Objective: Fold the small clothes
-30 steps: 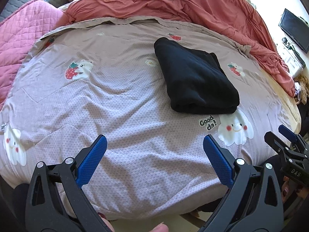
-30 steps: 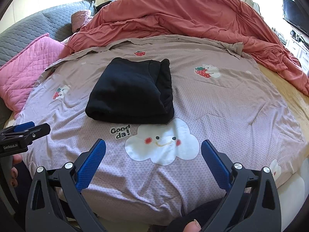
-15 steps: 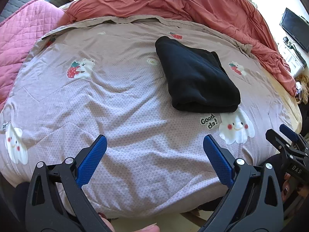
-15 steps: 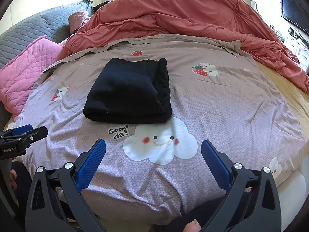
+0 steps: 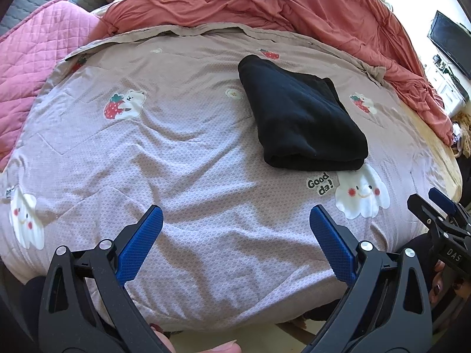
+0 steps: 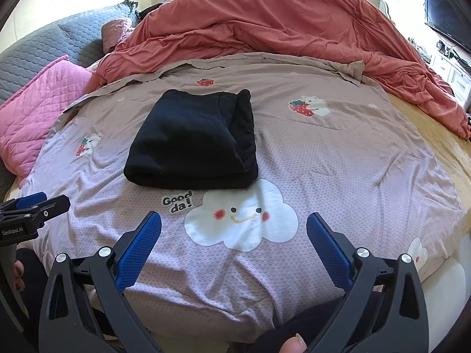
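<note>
A black garment [image 5: 303, 120] [image 6: 194, 144] lies folded into a thick rectangle on the mauve printed bedspread [image 5: 182, 153] [image 6: 338, 158]. My left gripper [image 5: 235, 226] hangs open over the bed's near edge, well short of the garment and to its left, with nothing between its blue pads. My right gripper [image 6: 234, 226] is open too, just in front of the garment over a white cloud print [image 6: 241, 220], and holds nothing. Each gripper shows at the edge of the other's view.
A rumpled coral duvet [image 6: 279, 29] is heaped across the far side of the bed. A pink quilted pillow [image 6: 38, 108] and grey pillows [image 6: 44, 47] lie at the left. A dark screen [image 6: 444, 23] and white furniture stand at the far right.
Both views drift slightly; the garment sits a little farther off in each. The garment itself has not moved and both grippers stay open.
</note>
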Tool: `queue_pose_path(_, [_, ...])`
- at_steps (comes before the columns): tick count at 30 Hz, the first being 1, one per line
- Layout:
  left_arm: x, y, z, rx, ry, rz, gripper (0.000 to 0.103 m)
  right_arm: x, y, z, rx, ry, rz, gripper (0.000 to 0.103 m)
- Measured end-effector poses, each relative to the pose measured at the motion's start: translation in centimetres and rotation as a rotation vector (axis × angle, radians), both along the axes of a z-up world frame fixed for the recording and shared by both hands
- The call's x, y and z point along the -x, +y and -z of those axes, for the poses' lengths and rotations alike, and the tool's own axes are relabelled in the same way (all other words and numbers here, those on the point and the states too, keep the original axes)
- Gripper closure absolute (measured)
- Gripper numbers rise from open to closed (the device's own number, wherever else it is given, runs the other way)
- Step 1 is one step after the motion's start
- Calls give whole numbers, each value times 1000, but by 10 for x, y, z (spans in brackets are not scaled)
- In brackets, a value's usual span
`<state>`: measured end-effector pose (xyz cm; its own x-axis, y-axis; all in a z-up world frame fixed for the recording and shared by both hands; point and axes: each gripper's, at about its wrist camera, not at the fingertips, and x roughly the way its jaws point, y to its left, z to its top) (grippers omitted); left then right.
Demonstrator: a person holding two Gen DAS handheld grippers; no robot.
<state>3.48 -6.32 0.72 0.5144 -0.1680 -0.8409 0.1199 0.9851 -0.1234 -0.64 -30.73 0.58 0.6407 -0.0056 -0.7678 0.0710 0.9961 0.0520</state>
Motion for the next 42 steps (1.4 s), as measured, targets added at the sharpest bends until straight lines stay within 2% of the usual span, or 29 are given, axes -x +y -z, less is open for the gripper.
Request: queue_pose_path(42, [-1, 3, 0, -39, 2, -14, 10, -1, -1, -1, 7, 0, -1, 5])
